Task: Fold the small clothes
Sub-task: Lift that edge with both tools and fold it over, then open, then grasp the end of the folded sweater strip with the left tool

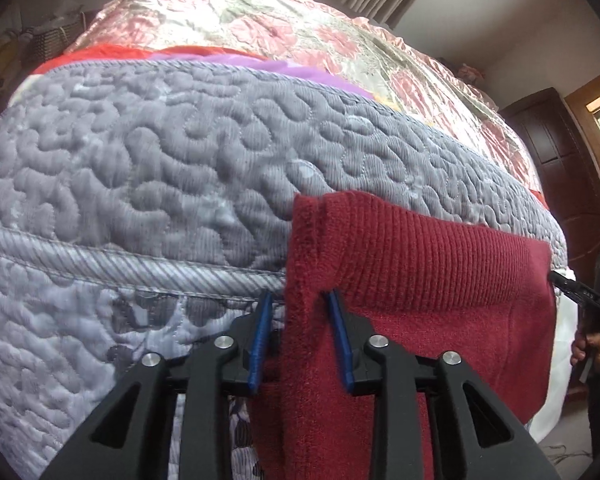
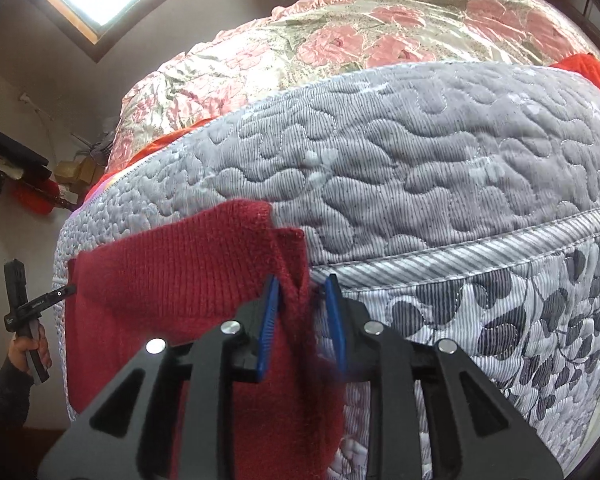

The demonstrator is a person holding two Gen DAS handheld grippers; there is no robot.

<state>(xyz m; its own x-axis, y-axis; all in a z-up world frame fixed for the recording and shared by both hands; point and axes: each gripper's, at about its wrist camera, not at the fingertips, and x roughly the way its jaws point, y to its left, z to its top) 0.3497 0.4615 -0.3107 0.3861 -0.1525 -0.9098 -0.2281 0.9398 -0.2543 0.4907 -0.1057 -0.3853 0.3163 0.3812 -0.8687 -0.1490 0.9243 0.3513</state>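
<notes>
A dark red knitted garment (image 1: pixel 420 264) hangs over the front edge of the grey quilted bed cover (image 1: pixel 148 160), its ribbed band lying on top. My left gripper (image 1: pixel 300 336) is shut on the garment's left end, with thick cloth filling the gap between the blue pads (image 1: pixel 260 340). My right gripper (image 2: pixel 302 320) is shut on the same garment (image 2: pixel 172 280) at its right end, a fold bunched between the pads. Each view shows the other gripper at the garment's far edge: right gripper (image 1: pixel 572 290), left gripper (image 2: pixel 48 300).
A shiny pink floral quilt (image 1: pixel 284 20) covers the far part of the bed, with orange and purple cloth (image 1: pixel 268 66) at its border. Dark wooden door (image 1: pixel 560 152) at right. Clutter and a red item (image 2: pixel 32 196) sit by the wall. A hand (image 2: pixel 28 352) holds the left gripper.
</notes>
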